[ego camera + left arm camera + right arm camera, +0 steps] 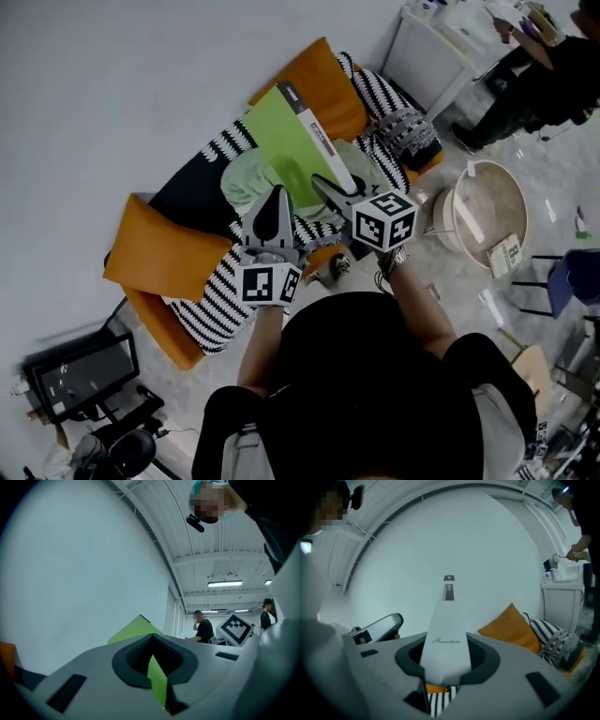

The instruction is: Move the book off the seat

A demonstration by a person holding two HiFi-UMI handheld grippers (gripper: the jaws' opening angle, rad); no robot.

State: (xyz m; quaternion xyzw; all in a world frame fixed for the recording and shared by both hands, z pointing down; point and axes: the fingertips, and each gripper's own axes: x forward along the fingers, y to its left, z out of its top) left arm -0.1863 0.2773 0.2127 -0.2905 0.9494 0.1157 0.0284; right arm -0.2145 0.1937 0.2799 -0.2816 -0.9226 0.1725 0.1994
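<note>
Half done, seemingly: holding book (292,141) over seat (173,336), left tongs (275,195) clamped on its cover, right tongs (323,185) on its spine; next, carry well aside.

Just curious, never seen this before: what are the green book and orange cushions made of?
The green book probably has a stiff board cover, matte, with a smooth white spine: it shows no sag. The orange cushions look like soft matte fabric, plump with rounded edges.
</note>
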